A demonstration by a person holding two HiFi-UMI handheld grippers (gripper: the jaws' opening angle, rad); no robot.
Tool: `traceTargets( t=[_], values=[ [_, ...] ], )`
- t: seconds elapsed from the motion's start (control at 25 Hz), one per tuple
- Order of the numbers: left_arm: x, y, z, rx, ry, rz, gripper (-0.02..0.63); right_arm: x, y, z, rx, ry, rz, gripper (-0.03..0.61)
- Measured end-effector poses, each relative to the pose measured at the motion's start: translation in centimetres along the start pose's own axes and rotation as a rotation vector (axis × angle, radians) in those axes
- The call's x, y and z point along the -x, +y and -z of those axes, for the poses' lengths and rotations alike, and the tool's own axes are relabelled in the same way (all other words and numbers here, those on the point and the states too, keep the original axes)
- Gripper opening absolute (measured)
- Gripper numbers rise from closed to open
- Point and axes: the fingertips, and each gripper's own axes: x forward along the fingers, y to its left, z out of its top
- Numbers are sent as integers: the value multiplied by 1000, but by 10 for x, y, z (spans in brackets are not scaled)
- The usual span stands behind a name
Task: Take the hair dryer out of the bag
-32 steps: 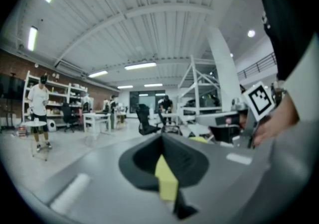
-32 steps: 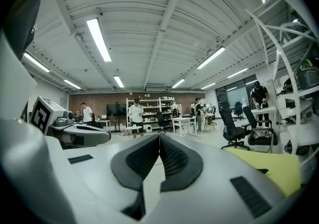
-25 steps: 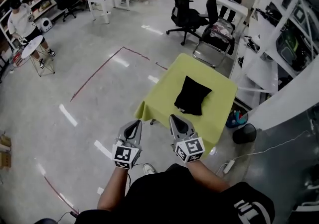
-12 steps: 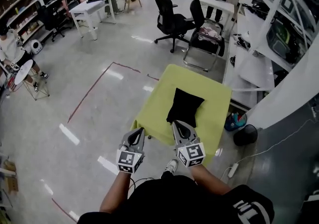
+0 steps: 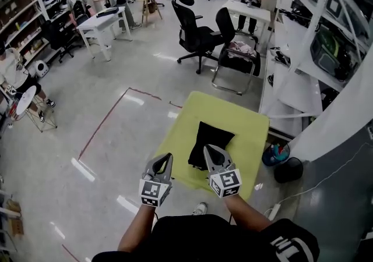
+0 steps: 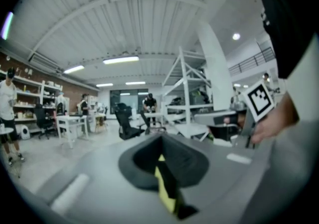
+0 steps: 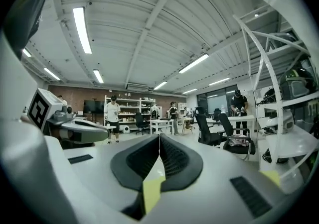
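A black cloth bag lies on a small table with a yellow-green cover, in the middle of the head view. The hair dryer is not visible. My left gripper is shut and empty, at the table's near left edge. My right gripper is also shut and empty; its tip overlaps the bag's near edge in this view, and I cannot tell whether it touches. Both gripper views look level across the room over closed jaws: the left gripper and the right gripper show no bag.
Two black office chairs and a metal-framed chair stand beyond the table. White shelving runs along the right. A black bin sits by the table's right corner. Red tape marks the floor at left. People stand at far desks.
Both grippers and the camera have moved forward to the table. The bag now sits just ahead of the gripper tips, with the right tip reaching its near edge. Jaws stayed shut.
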Motion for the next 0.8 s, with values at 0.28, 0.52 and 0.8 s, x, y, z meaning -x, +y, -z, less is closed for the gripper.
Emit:
traceTargets(
  t=[0.28, 0.52, 0.8],
  values=[
    [-17, -3, 6, 51, 17, 34, 6, -5, -19, -12, -12, -36, 24, 8],
    [-47, -2, 12, 26, 37, 112, 6, -2, -40, 7, -12, 11, 90, 8],
    [-85, -3, 18, 4, 58, 221, 6, -1, -60, 22, -14, 67, 179, 8]
  ],
)
